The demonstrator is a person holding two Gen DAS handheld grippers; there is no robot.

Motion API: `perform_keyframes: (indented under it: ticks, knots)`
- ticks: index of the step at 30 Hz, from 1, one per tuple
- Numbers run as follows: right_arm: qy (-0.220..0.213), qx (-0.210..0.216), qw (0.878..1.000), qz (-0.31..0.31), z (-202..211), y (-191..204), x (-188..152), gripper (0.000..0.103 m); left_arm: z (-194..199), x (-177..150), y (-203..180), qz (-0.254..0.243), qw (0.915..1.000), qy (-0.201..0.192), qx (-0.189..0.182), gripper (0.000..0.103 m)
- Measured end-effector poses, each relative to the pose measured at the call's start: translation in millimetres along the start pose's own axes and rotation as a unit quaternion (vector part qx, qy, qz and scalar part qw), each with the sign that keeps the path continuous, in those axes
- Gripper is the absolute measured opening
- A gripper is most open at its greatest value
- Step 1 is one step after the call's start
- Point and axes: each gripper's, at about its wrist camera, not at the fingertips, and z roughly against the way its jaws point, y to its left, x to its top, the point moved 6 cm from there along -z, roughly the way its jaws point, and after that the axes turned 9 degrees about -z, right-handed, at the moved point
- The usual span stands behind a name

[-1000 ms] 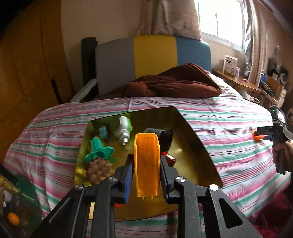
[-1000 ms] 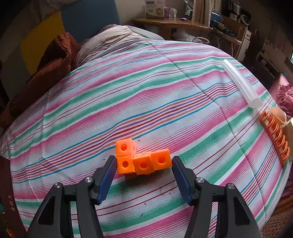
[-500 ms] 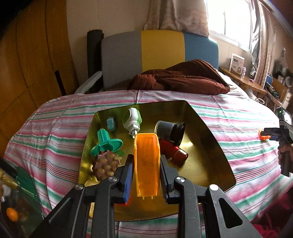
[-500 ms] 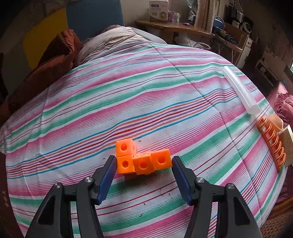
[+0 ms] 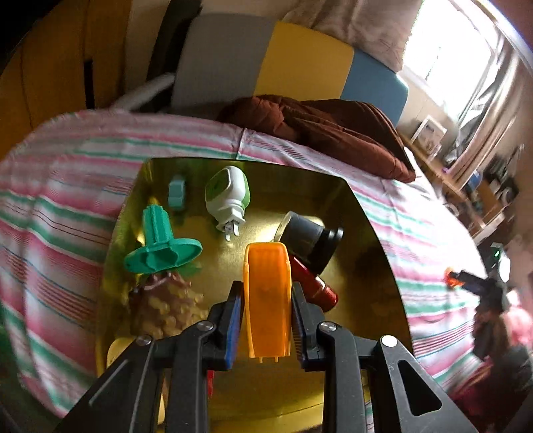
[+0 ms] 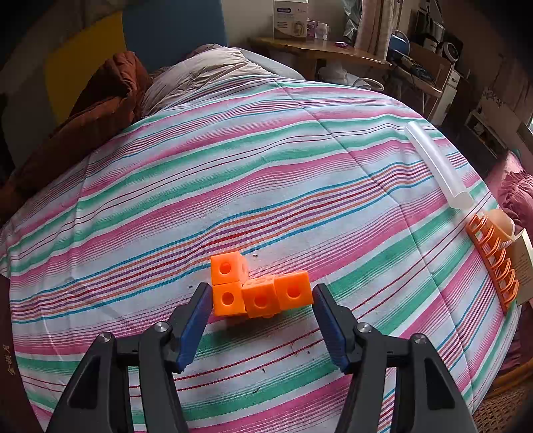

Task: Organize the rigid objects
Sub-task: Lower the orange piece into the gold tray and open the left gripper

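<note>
Plainly orange ridged scoop [image 5: 266, 299], upright between left gripper [image 5: 266, 319] pads.

A: What lies under everything?
B: A striped bedspread [image 6: 266, 173], pink, green and white, across the whole bed.

A: And at twelve o'clock?
B: A brown quilt [image 5: 333, 126], bunched against a headboard [image 5: 299, 66] panelled grey, yellow and blue.

A: Towards two o'clock?
B: A bright window [image 5: 449, 56] with curtains, and a wooden shelf [image 6: 319, 50] bearing a white box [image 6: 289, 18] among blurred clutter.
</note>
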Motion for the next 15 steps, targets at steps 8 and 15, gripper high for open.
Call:
perform_keyframes:
  ticks: [8, 15]
  knots:
    - [0.003, 0.001, 1.0, -0.002, -0.5, -0.3, 0.5, 0.062, -30.2, 5.3, 14.1, -0.016, 0.9989, 0.042, 0.014, 0.027]
    - [0.003, -0.001, 1.0, 0.001, -0.3, 0.1, 0.5, 0.062, -48.1, 9.3, 5.5, -0.058, 0.9946, 0.069, 0.052, 0.027]
